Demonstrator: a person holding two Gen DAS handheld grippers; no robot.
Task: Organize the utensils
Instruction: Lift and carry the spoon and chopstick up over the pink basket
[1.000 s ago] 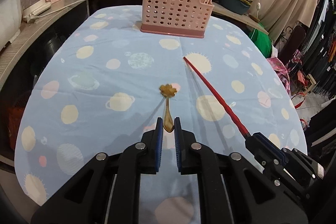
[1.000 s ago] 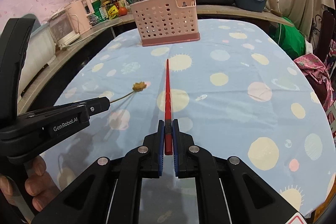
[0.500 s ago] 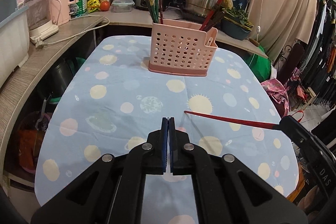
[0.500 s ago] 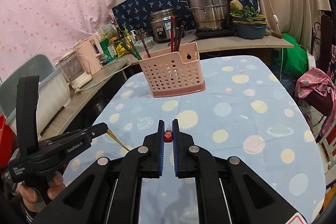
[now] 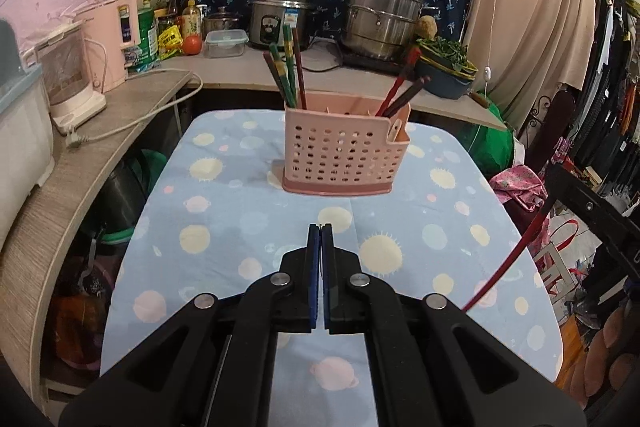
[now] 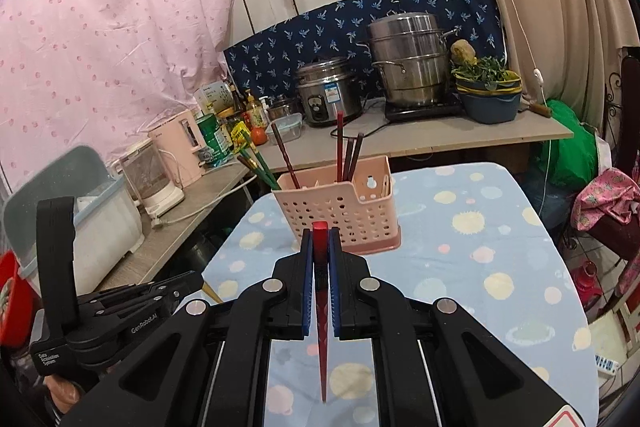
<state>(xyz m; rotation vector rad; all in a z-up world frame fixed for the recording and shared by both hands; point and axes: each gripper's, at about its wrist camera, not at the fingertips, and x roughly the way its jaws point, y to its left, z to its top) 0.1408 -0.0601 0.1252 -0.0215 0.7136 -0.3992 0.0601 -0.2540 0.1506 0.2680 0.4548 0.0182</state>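
Red chopstick [image 6: 321,311] was clamped upright between the right gripper's [image 6: 320,233] fingers, above the surface [image 6: 480,267]. Left gripper [image 5: 319,229] was clenched on a gold spoon handle [image 6: 211,293], barely visible. Pink holder [image 5: 342,151] stood ahead, chopsticks inside.

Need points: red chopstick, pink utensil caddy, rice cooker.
red chopstick [image 6: 320,269]: right wrist view, upper shaft between the right gripper's fingers.
pink utensil caddy [image 5: 340,159]: left wrist view, perforated front wall.
rice cooker [image 5: 280,15]: left wrist view, steel body.
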